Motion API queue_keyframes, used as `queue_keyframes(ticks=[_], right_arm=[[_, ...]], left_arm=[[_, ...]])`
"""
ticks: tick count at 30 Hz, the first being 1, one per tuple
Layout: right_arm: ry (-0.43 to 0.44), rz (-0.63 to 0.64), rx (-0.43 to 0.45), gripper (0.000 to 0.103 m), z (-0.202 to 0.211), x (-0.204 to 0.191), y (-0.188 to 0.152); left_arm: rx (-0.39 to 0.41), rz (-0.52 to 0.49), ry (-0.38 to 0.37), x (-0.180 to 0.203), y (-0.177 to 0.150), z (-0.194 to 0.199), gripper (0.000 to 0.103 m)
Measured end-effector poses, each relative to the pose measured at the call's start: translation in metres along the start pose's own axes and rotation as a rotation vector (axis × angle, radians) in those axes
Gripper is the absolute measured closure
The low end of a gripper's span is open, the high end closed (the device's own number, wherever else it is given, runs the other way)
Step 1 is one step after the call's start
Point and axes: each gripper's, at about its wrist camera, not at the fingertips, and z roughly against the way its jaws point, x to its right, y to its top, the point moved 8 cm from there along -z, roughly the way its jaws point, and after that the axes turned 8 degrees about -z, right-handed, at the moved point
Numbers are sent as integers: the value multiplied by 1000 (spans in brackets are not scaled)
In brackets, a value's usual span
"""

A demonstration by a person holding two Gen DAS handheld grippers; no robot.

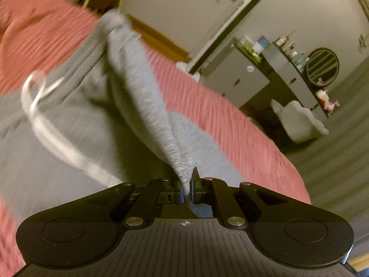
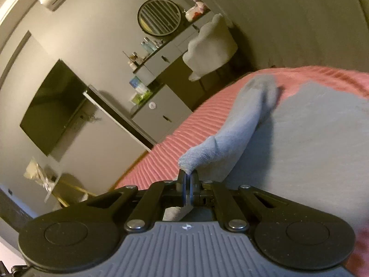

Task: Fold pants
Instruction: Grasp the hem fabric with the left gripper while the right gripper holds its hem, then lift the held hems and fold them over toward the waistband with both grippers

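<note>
One bed (image 1: 219,106) with a pink ribbed cover, bedroom with grey walls behind it. One pair of grey pants (image 1: 69,138) spread on the bed ahead of both grippers. Left gripper (image 1: 188,189) is clamped on a ribbed edge of them, white drawstring (image 1: 37,115) off to its left. Right gripper (image 2: 188,182) pinches another fold, lifted off the cover. Beyond: dresser (image 2: 159,113), round mirror (image 2: 159,16), TV (image 2: 55,106), chair (image 2: 209,46).

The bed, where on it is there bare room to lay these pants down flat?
Bare pink bedspread runs between the grey pants and the mattress edge facing the dresser; more shows beyond the waistband. The middle is crowded: the pants cover it, pinched up by the left gripper and right gripper.
</note>
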Motion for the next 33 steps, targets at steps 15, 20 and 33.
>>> queue_keyframes(ticks=[15, 20, 33], right_arm=[[-314, 497, -80, 49, -28, -13, -22], [-386, 771, -100, 49, -87, -27, -35], [-501, 405, 177, 96, -52, 27, 43]], left_arm=[[-28, 34, 186, -44, -67, -10, 56], [-27, 65, 153, -47, -71, -11, 54], [-40, 65, 148, -55, -82, -10, 49]])
